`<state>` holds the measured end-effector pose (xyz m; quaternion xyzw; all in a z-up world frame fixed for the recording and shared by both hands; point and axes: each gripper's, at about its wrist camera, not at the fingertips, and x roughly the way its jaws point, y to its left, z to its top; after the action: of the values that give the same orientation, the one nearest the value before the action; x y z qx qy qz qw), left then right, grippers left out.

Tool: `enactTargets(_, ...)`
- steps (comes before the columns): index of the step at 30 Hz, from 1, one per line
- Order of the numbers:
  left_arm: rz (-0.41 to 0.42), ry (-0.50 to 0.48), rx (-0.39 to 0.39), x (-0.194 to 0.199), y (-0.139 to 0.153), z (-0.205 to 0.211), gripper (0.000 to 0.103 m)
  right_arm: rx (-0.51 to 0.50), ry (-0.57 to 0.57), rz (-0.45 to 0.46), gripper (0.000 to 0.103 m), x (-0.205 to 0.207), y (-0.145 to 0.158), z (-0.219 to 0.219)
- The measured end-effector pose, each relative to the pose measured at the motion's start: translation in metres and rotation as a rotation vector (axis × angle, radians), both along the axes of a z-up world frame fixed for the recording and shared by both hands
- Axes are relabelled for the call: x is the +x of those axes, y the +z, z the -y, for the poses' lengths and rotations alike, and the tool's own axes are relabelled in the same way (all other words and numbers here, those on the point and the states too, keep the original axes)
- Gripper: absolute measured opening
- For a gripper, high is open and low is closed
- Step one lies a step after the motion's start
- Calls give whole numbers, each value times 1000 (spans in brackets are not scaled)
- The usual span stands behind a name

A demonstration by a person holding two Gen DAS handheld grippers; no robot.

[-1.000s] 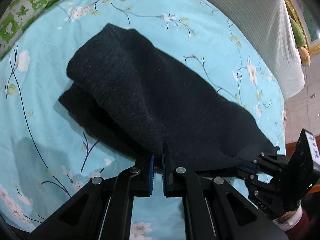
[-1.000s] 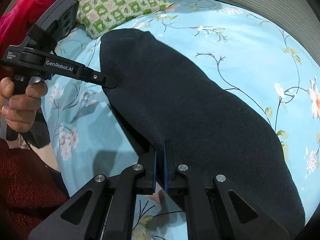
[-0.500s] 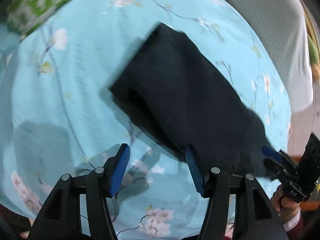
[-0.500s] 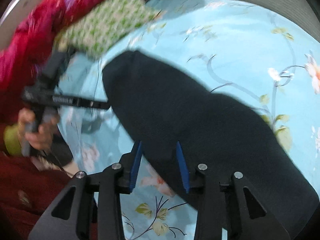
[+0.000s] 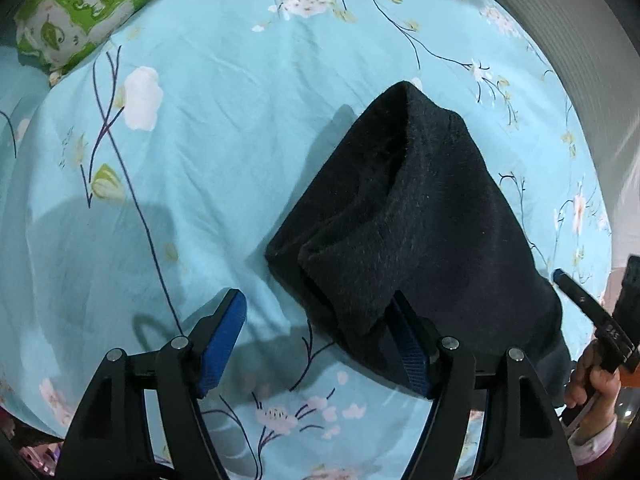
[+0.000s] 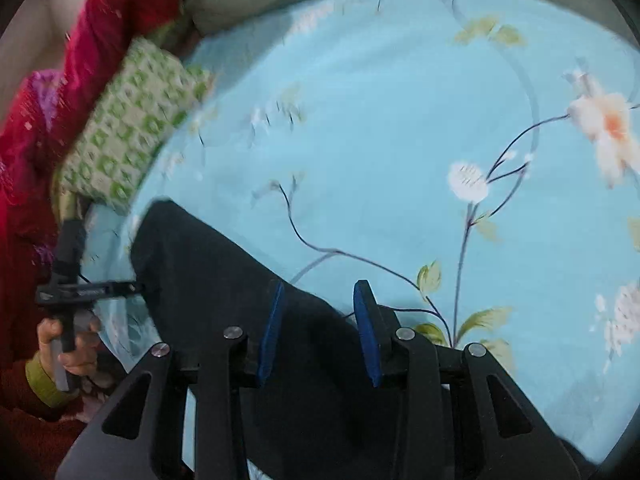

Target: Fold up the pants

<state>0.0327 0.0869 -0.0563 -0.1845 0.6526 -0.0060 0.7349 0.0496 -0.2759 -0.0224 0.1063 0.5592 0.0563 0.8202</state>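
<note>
Both grippers' fingers (image 5: 224, 336) wide apart, empty, at folded pants' (image 5: 420, 216) near edge.

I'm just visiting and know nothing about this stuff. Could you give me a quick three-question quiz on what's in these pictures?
1. True or false: the left gripper is clamped shut on the black pants.
2. What does the green-and-white pillow lie on: (a) a wooden floor, (b) the blue floral bedsheet, (c) a chair?
3. Fill in: the right gripper hovers over the pants with its jaws ____.

Key: 1 false, its jaws are apart; 2 b; 3 open.
</note>
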Motion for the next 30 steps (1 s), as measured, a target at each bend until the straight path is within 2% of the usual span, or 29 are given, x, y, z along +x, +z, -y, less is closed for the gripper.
enactTargets(4,27,-12,31,5,-3,10,73,-1,77,-106,37,12,-30,-13)
enactTargets(6,56,-23,49,9,-3,21,71,-14,107,-132,40,14,-37,-22)
enactTargets(8,98,-48,63,11,-2,29,55,-63,144,-124,40,14,-39,-29)
enactTargets(9,113,-55,70,12,-1,33,51,-90,163,-122,37,14,-39,-33)
enactTargets(10,127,-63,66,12,0,34,37,-105,174,-121,33,14,-39,-35)
enactTargets(11,143,-70,42,11,4,34,25,-116,191,-119,19,14,-38,-39)
enactTargets(13,170,-67,10,8,12,31,18,-174,214,-101,13,12,-32,-47)
enactTargets(14,203,-63,-18,2,23,27,18,-204,226,-75,11,8,-23,-53)
enactTargets(17,279,-65,-29,-18,47,14,17,-234,212,19,9,2,5,-58)
enactTargets(19,347,-76,10,-34,64,13,17,-268,203,99,8,-2,25,-66)
enactTargets(22,393,-86,68,-47,76,1,17,-284,212,153,8,3,28,-81)
enactTargets(27,357,-71,121,-49,64,-32,17,-339,248,146,8,25,-1,-116)
enactTargets(30,297,-87,157,-43,42,-36,19,-342,214,130,8,36,-18,-125)
